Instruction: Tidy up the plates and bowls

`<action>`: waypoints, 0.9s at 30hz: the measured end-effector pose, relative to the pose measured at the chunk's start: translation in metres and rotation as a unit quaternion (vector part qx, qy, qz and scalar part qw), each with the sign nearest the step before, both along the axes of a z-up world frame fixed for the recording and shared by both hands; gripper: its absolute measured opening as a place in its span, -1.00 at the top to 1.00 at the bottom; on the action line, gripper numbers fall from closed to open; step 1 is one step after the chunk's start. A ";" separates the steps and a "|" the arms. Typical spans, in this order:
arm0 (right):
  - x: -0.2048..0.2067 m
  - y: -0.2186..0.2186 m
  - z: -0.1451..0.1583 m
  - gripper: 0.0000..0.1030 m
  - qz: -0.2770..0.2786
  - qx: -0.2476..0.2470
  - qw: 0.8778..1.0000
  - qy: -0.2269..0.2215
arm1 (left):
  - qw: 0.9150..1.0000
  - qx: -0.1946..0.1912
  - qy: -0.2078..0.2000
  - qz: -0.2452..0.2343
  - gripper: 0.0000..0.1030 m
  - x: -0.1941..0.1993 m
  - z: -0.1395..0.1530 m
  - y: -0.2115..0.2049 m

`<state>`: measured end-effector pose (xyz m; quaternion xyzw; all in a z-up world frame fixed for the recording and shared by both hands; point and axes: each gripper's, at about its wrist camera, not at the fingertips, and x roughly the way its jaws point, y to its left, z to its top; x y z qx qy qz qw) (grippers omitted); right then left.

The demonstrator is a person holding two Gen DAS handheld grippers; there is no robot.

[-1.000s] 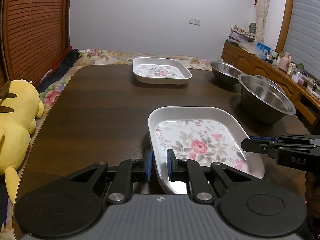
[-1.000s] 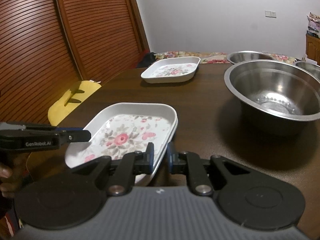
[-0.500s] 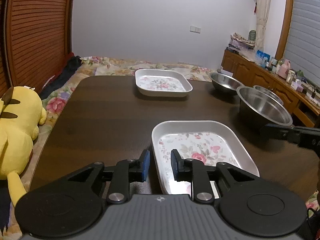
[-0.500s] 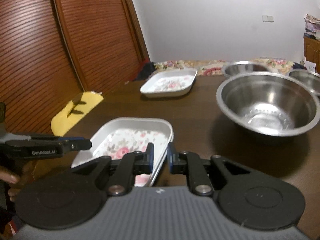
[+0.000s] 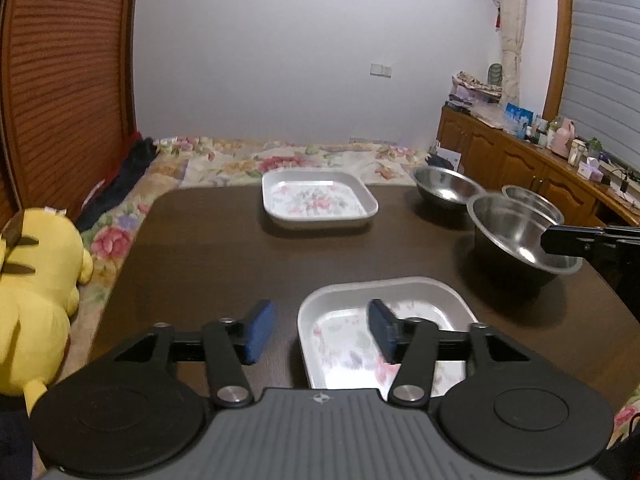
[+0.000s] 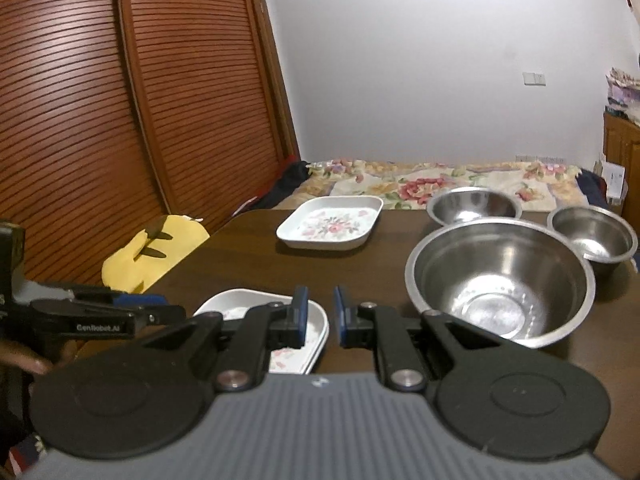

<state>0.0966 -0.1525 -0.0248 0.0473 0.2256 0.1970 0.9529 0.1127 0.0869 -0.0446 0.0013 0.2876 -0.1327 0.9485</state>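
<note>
The left gripper [image 5: 316, 334] has just been spreading its jaws – the blue pads [image 5: 258, 330] stand wide, touching nothing, above the near rim of the floral rectangular plate [image 5: 344, 332] on the dark wooden table [image 5: 224, 248]. The right gripper [image 6: 321, 316] has its jaws nearly pressed together on nothing, beside that plate's corner. A second floral plate [image 5: 318, 202] sits at the far edge – three steel bowls [image 6: 496, 280] cluster to the right
</note>
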 end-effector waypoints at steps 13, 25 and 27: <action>0.069 -0.009 0.020 0.68 0.003 -0.044 0.999 0.009 | 1.000 0.013 -0.015 -0.003 -0.46 0.065 0.013 0.002; 0.131 -0.005 0.015 0.10 0.033 -0.056 0.995 0.070 | 1.000 0.029 0.002 -0.007 -0.46 0.126 0.010 -0.001; 0.142 -0.002 0.016 0.10 0.039 -0.058 0.994 0.080 | 0.999 0.030 0.007 -0.011 -0.46 0.139 0.008 -0.002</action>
